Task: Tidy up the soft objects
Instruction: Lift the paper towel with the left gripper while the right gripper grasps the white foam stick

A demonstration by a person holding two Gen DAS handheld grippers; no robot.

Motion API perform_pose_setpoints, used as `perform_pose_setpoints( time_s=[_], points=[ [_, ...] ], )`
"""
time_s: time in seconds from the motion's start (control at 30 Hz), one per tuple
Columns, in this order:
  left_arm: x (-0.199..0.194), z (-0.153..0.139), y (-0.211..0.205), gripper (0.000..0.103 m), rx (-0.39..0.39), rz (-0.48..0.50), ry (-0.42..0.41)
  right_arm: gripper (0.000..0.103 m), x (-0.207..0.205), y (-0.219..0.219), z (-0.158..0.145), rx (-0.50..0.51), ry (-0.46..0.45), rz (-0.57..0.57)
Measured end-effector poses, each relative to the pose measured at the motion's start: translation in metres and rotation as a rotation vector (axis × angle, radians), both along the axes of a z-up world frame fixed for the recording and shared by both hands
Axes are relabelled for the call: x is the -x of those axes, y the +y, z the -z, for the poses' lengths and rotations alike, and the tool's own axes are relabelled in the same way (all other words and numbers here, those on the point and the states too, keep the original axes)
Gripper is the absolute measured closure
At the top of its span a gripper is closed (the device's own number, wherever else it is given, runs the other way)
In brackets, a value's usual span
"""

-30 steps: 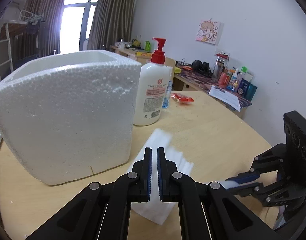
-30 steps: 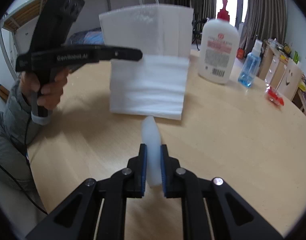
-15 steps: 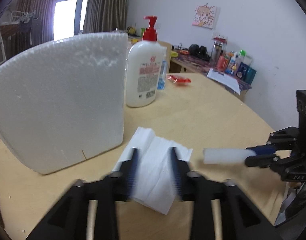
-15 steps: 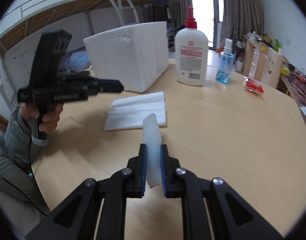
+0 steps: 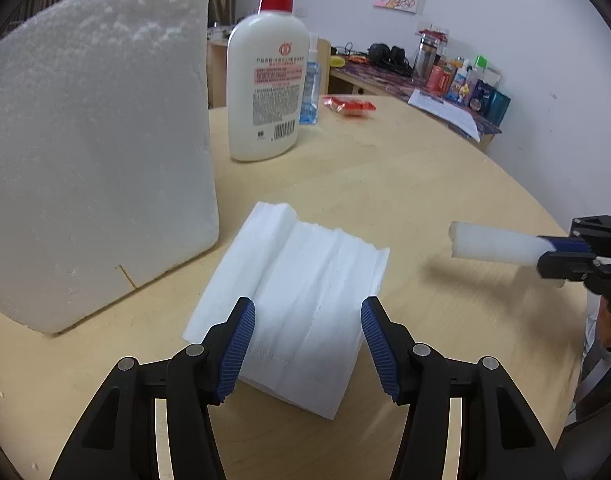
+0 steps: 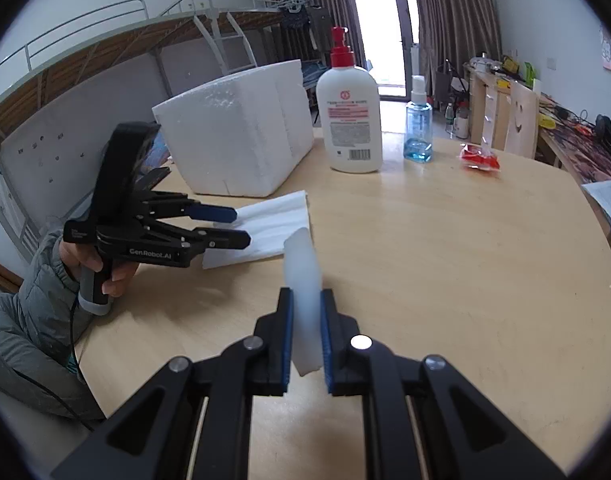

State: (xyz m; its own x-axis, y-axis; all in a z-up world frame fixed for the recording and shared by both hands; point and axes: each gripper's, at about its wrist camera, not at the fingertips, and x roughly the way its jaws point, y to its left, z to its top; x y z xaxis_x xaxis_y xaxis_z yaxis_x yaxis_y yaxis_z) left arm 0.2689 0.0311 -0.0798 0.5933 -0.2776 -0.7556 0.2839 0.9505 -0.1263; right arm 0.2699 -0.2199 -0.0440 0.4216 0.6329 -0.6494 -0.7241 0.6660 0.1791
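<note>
A stack of folded white tissues (image 5: pixel 301 296) lies flat on the wooden table beside a white foam box (image 5: pixel 97 152). My left gripper (image 5: pixel 308 312) hovers just above the near end of the tissues. Its jaws are opening, with the stack below the gap and the pads not pressing on it. The right wrist view shows the tissues (image 6: pixel 273 220) under the left gripper (image 6: pixel 241 226), with the foam box (image 6: pixel 241 140) behind them. My right gripper (image 6: pixel 306 296) is shut on a white foam strip (image 6: pixel 303 264), held above the table. In the left wrist view that strip (image 5: pixel 493 244) sticks out from the right gripper (image 5: pixel 561 256).
A white lotion bottle with a red pump (image 5: pixel 269 80) stands beyond the tissues, next to a small blue spray bottle (image 6: pixel 418 128) and a red packet (image 6: pixel 479 158). A person's hand in a grey sleeve (image 6: pixel 93 264) holds the left gripper at the table's left edge.
The left gripper's jaws went from shut to wide apart, and it sank closer to the tissues. The right gripper, still holding the foam strip, drew back from the tissues and rolled.
</note>
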Motion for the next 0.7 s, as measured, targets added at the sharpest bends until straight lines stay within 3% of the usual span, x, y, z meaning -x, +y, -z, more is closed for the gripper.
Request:
perform_pose_setpoints(
  time_s=[0.2, 0.43, 0.6, 0.7],
  points=[
    [-0.001, 0.004, 0.001, 0.061, -0.034, -0.012, 0.015, 0.088, 0.004, -0.002, -0.002, -0.019, -0.004, -0.001],
    [0.001, 0.004, -0.001, 0.096, -0.097, -0.03, -0.002, 0.088, 0.007, -0.009, -0.005, -0.034, -0.014, 0.014],
    [0.006, 0.001, -0.01, 0.097, -0.121, -0.006, -0.035, 0.088, 0.011, -0.013, -0.009, -0.047, -0.035, 0.034],
    [0.014, -0.013, -0.016, 0.097, -0.122, -0.001, -0.099, 0.088, 0.014, -0.016, -0.011, -0.054, -0.042, 0.055]
  ],
)
